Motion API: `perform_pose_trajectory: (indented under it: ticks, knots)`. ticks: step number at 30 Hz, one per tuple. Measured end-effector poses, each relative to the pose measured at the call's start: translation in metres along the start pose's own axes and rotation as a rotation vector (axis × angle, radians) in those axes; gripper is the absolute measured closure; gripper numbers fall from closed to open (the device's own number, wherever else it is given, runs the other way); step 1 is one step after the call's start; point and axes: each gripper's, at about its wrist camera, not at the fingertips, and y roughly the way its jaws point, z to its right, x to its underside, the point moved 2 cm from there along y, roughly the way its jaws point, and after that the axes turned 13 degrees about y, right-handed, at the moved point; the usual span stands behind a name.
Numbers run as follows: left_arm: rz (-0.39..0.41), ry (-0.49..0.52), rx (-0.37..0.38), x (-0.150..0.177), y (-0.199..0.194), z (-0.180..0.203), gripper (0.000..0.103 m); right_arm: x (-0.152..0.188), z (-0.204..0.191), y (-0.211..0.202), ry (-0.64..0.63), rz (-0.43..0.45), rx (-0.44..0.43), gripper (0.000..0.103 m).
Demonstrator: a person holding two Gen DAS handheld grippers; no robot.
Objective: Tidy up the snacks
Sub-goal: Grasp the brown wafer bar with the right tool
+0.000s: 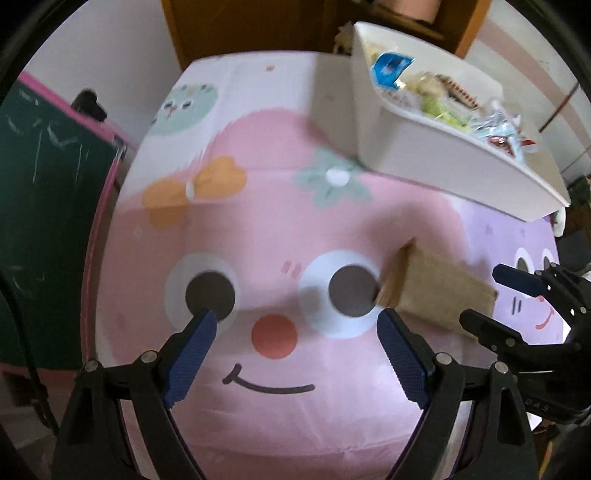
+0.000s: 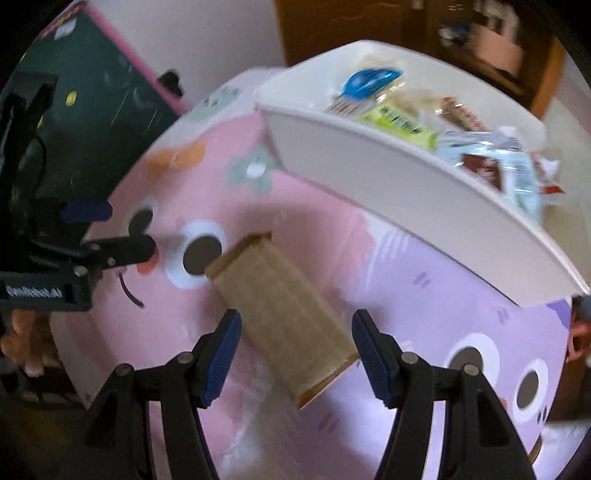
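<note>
A brown paper-wrapped snack pack (image 2: 284, 314) lies flat on the cartoon tablecloth; it also shows in the left wrist view (image 1: 439, 291). My right gripper (image 2: 295, 328) is open, its fingers either side of the pack's near half, apart from it. My left gripper (image 1: 297, 325) is open and empty over the pink face, left of the pack. A white bin (image 2: 406, 184) full of wrapped snacks (image 2: 480, 147) stands at the back right; it also shows in the left wrist view (image 1: 424, 147).
The table carries a pink and purple cartoon cloth (image 1: 258, 229). A green chalkboard with a pink frame (image 1: 48, 184) stands by the table's left side. A brown wooden cabinet (image 2: 332, 26) is behind the table.
</note>
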Motion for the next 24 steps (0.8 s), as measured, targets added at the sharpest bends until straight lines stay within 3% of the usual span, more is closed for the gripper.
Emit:
perform_pose_trajectory:
  ticks: [10, 18, 24]
  knots:
    - [-0.034, -0.061, -0.01, 0.002, 0.012, -0.01, 0.015, -0.01, -0.002, 0.027, -0.122, -0.091, -0.091, 0.039]
    - [-0.047, -0.07, -0.011, -0.001, 0.017, -0.008, 0.015, 0.0, -0.02, 0.033, -0.293, -0.115, -0.048, 0.037]
    - [-0.042, -0.063, -0.01, -0.004, 0.017, -0.005, 0.015, 0.006, -0.036, 0.042, -0.331, -0.1, 0.015, 0.019]
